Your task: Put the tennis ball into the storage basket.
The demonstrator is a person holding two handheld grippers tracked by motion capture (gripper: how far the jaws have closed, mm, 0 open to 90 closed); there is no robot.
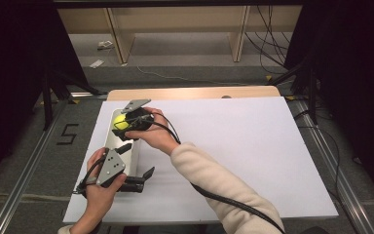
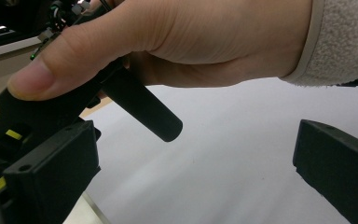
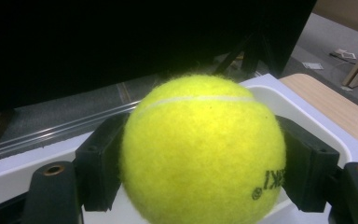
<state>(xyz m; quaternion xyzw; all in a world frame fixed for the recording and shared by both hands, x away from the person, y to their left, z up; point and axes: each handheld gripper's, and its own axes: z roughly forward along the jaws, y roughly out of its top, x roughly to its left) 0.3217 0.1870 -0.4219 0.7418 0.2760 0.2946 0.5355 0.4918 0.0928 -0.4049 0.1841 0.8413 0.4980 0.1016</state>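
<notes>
Left claw sits low at the near-left of the white surface, jaws spread wide, holding nothing. Just beyond it, the white tray. Over the tray's far end, the right claw has the yellow tennis ball pinched between both jaws.

Right half of desk open, free passage. Left edge crowded: white tray, right hand-held gripper with tennis ball above tray, left hand-held gripper just beside, right forearm crossing diagonally.
</notes>
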